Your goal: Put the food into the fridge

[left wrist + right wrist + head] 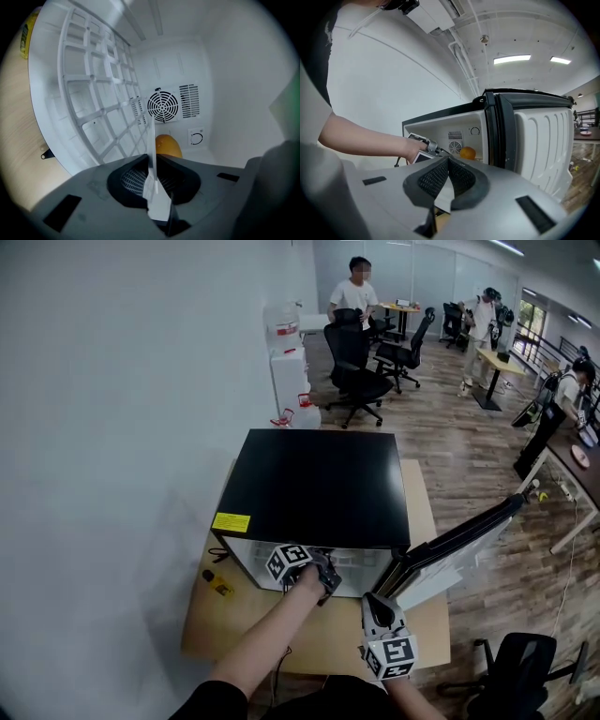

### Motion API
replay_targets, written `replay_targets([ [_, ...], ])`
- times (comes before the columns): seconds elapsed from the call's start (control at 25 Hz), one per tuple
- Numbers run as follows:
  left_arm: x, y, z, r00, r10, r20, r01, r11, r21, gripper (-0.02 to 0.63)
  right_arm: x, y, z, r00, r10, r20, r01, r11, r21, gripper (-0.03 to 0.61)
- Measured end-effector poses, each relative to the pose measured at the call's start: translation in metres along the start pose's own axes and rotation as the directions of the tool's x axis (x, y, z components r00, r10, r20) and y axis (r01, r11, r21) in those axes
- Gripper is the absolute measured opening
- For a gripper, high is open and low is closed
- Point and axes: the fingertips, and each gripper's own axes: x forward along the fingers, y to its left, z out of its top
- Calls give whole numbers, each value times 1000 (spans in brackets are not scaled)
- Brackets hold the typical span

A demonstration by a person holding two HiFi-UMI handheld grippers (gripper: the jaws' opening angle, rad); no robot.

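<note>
A black mini fridge (319, 488) stands on a wooden table (211, 624), its door (459, 540) swung open to the right. An orange (168, 145) lies at the back of the white interior, below the round fan (162, 106); the right gripper view also shows the orange (467, 152). My left gripper (323, 576) reaches into the fridge opening, jaws shut with nothing between them (152, 154), short of the orange. My right gripper (377, 604) hovers in front of the fridge near the door hinge, shut and holding nothing (449, 161).
A white wire shelf (98, 93) fills the left of the left gripper view. A small yellow object (217, 584) lies on the table left of the fridge. Office chairs (356, 381), desks and several people stand farther back; another chair (525, 667) is at lower right.
</note>
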Motion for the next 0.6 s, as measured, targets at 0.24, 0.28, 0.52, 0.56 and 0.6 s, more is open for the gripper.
replay_targets([
  [0.24,-3,-5,13,996,-6,93,-2,997,83,56,-11,14,-5,1000,-1,1,1,1000,3,60],
  [0.28,-3,-7,13,996,-12,92,1,994,111,81,-14,18,-5,1000,4,7,-4,1000,9,60],
  [0.52,-3,-14,10,996,57,75,-80,931,355,138,-36,46,-6,998,45,38,-46,999,18,60],
  [0.56,-3,-13,8,994,86,74,-109,903,417,140,-40,48,-8,999,42,34,-42,999,18,60],
  [0.6,-3,-12,6,990,116,75,-138,869,476,140,-44,48,-10,999,36,31,-37,999,19,60],
])
